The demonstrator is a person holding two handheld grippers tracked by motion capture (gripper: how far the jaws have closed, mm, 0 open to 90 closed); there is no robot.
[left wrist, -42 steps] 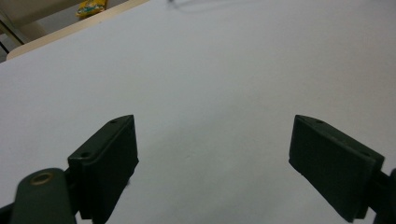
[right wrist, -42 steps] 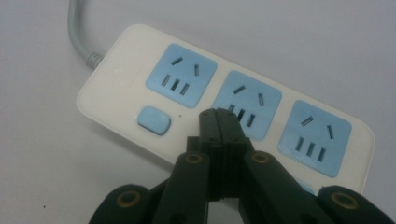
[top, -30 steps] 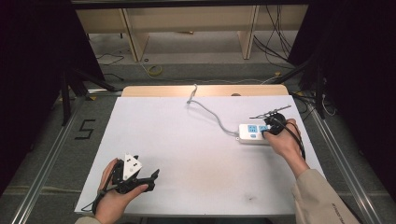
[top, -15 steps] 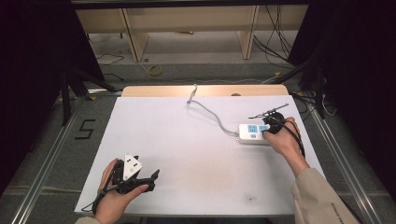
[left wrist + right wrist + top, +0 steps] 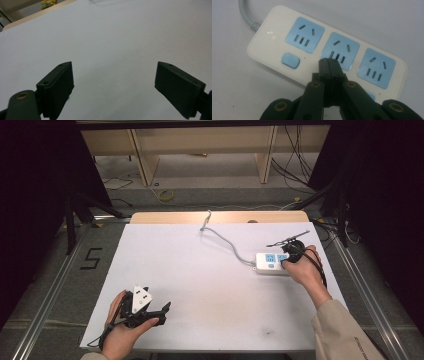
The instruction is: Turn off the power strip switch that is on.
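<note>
1. Power strip lay at 3 o'clock on the table, cord running to 12.
2. Right gripper clenched, nothing in it, tips over the middle socket, prob. aiming for its switch; press not yet done, by my read.
3. Left gripper released at 7 o'clock, idle.
4. Right gripper view showed the switch button and three sockets; high view showed overall layout.

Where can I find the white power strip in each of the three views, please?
High view: the power strip lies at the table's right side, under the right hand-held gripper.
Left gripper view: not in it.
Right gripper view: it spans the picture's middle, behind the shut jaws.
Shared landmark: its grey cable.
</note>
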